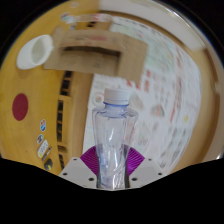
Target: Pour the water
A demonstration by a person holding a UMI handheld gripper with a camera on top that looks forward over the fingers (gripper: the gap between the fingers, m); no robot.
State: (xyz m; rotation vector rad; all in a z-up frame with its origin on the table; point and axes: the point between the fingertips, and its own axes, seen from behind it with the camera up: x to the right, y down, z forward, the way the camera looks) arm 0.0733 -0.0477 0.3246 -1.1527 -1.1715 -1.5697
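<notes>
A clear plastic water bottle (113, 135) with a pale cap stands upright between my fingers. My gripper (112, 166) is shut on the bottle: both purple pads (93, 160) press on its lower body. The bottle is lifted above the yellow table (30, 130). A white cup (34, 50) stands on the table beyond the bottle, far off to the left. Whether the cup holds water is not visible.
A brown cardboard box (100, 50) lies beyond the bottle, next to the cup. A red round sticker (19, 106) is on the table at the left. Papers with coloured print (170, 90) cover the right side. Small labels (42, 140) lie left of the fingers.
</notes>
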